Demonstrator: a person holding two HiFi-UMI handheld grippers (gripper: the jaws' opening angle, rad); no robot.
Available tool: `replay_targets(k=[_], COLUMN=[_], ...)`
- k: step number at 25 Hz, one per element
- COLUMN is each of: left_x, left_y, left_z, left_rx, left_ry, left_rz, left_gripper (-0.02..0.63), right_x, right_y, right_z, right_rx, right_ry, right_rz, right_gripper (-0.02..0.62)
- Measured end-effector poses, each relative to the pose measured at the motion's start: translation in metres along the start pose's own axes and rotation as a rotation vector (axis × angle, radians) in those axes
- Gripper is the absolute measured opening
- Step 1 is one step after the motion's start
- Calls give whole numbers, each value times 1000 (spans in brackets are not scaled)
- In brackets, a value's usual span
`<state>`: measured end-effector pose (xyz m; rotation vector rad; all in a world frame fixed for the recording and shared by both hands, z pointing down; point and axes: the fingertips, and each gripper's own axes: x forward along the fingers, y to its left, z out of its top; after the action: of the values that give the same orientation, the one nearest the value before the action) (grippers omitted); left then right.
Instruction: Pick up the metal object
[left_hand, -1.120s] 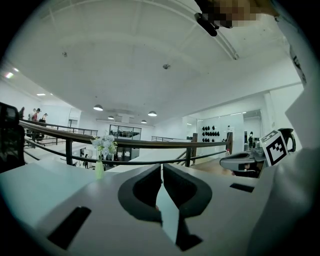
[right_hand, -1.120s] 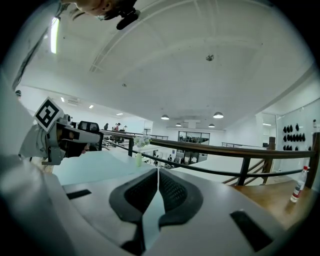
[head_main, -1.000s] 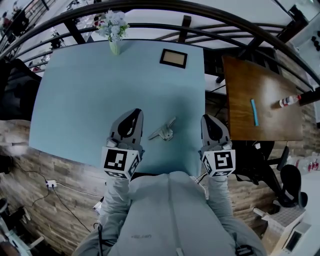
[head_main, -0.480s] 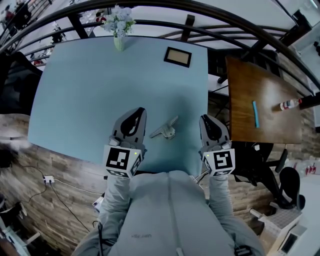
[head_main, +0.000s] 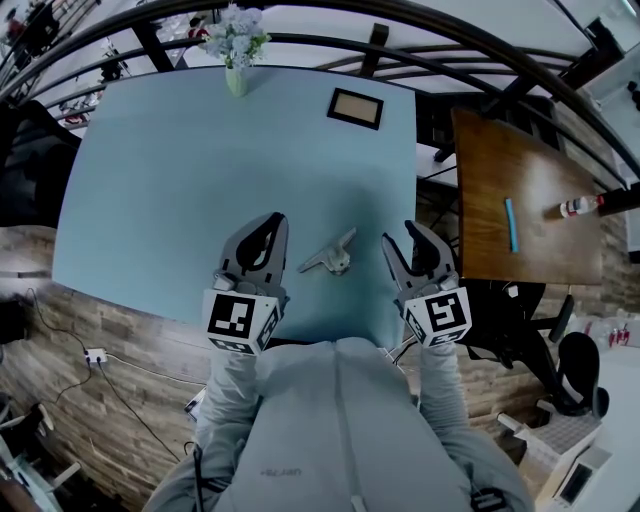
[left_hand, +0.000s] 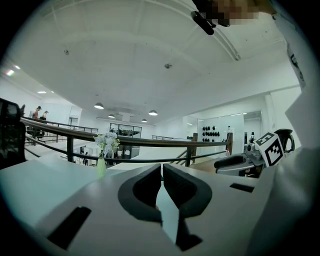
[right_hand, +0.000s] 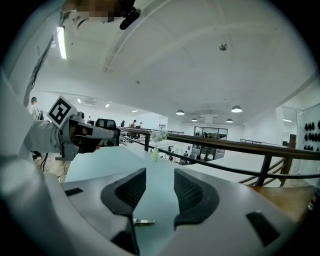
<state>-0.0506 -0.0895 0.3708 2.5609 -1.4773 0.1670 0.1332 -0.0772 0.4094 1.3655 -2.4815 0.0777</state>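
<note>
silver metal bracket (head_main: 328, 259) lies diagonally just left of my right tool (head_main: 402, 237), whose part-open jaws have just been opening, nothing between them.

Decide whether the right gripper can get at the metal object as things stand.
Probably yes: the right gripper, its fingers just opening and empty, sits beside the metal object with only bare table between.
</note>
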Motion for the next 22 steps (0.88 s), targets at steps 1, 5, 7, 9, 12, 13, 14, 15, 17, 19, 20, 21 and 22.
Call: replay_targets(k=[1,5,7,9,12,13,14,15,17,19,20,21,22], left_x=[0,-1,-2,-3,-4,-4,-5,-5,-6,-6,-6,-6,-6], left_y=[0,0,0,-1,-1,-1,-1,0,0,0,-1,-1,-1], left_z=[-1,-4,-6,-9,-14,-16,-17,-19,-23,-27,-30,-32,-35], left_rx=[0,-3,-7,-11,-13,-14,-15,-17,-20,-22,-23,-23,-25], left_ry=[2,10,16,22,33,37,40,44,51,60,66,70,74], left_rz=[-1,-9,-14,-17,-20,-21,-22,-22,-23,-24,-25,-25,-25], left_gripper=[37,37,37,37,37,37,37,37,37,37,37,37,37], right_x=[1,8,12,16,21,23,24,26,30,32,34,35,36], right_y=[2,11,17,23,30,33,36,39,45,52,56,61,65], right_z=[-1,-5,-9,-16,-30,-34,-38,-42,-51,-62,-67,-73,-78], right_rx=[-1,-12,-24,-30,-18,-14,-12,-8,2,14,19,24,29], right_ry=[5,23,38,63,104,115,125,135,156,181,195,208,221], right_rz=[8,55,81,104,133,141,148,155,169,184,193,200,207], right_gripper=[166,194,206,215,238,243,248,252,261,270,273,278,281])
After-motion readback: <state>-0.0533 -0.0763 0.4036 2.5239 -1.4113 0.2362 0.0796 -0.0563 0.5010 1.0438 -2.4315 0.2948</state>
